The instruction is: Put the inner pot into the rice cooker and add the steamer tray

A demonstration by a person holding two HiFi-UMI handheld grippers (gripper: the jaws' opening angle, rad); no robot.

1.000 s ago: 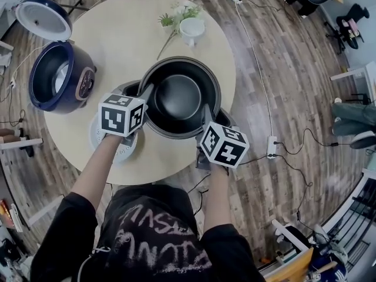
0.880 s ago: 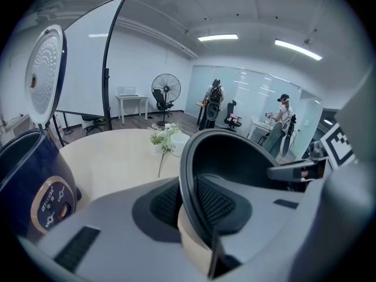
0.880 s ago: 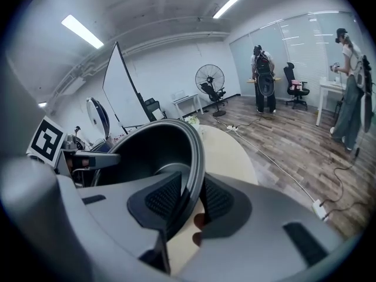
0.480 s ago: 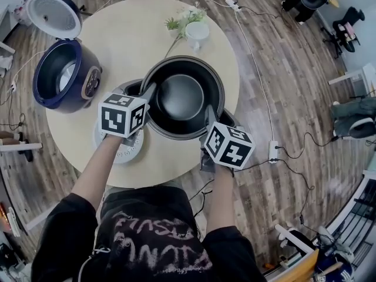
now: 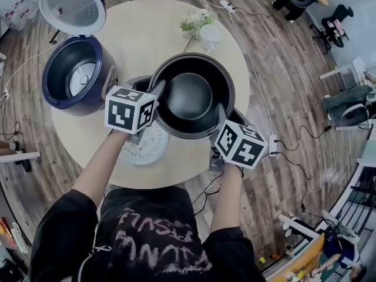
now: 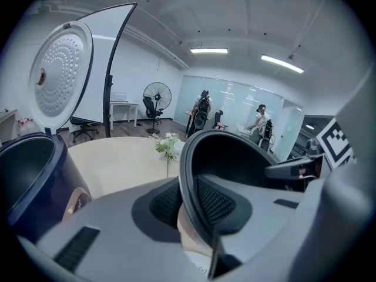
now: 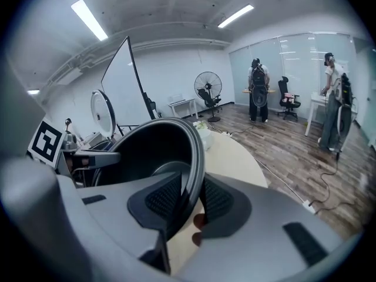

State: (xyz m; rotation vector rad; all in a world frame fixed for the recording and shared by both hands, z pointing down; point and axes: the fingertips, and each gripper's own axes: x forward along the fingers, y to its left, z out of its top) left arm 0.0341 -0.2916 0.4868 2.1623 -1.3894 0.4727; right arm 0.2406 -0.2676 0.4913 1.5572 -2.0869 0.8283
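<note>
The dark inner pot (image 5: 191,96) hangs above the round table (image 5: 135,40), held by its rim from both sides. My left gripper (image 5: 157,90) is shut on the pot's left rim, and its pads pinch the rim (image 6: 189,200) in the left gripper view. My right gripper (image 5: 221,114) is shut on the near right rim; the rim (image 7: 194,175) runs between its pads. The navy rice cooker (image 5: 79,78) stands at the table's left with its lid (image 5: 71,7) up and its well empty. The white steamer tray (image 5: 144,147) lies on the table below my left gripper.
A white cup with a sprig of flowers (image 5: 207,33) stands at the table's far side. Cables and a power strip (image 5: 272,138) lie on the wood floor to the right. People stand far off (image 7: 257,90) by the office desks.
Both grippers have raised the pot and carried it a little toward the cooker. More of the steamer tray now shows under the left gripper.
</note>
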